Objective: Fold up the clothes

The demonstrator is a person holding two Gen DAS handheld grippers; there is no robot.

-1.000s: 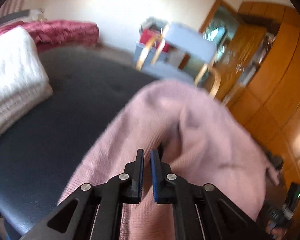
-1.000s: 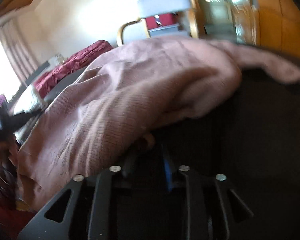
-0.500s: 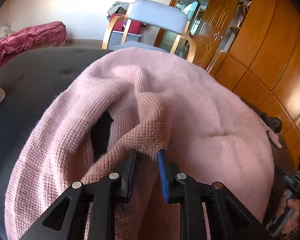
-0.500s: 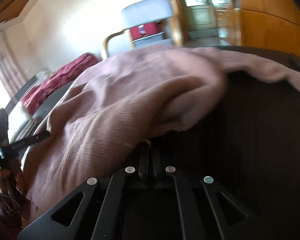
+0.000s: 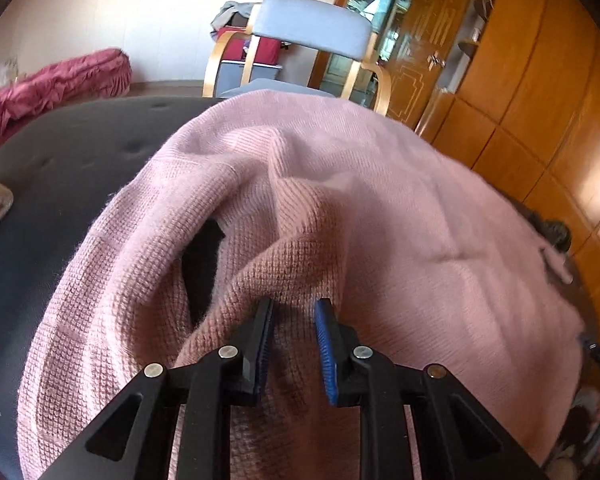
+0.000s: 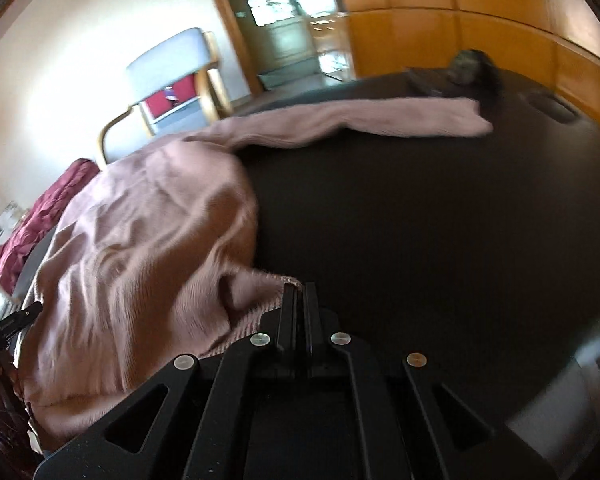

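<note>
The pink sweater [image 5: 380, 220] lay spread over the dark cushioned surface [image 5: 60, 200], bunched at its near edge, with one sleeve [image 6: 360, 120] stretched flat toward one o'clock in the right wrist view.

The left gripper [image 5: 294, 320] stood with its jaws parted a little, a ridge of knit rising between them; whether the pads pressed on it could not be told. The right gripper [image 6: 299, 296] had its jaws drawn together at the sweater's edge, at twelve o'clock in its own view; whether any knit was pinched between them could not be told.

The step in hand looked like laying the body of the sweater flat or turning one part over another. The next move would call for a firm hold on the bunched edge by both grippers and an even pull, so the knit settled without new creases.

Compared with a second earlier, the left jaws had opened from nearly shut, the sweater had dropped from a lifted drape onto the surface, and the sleeve had come into sight, lying straight.
</note>
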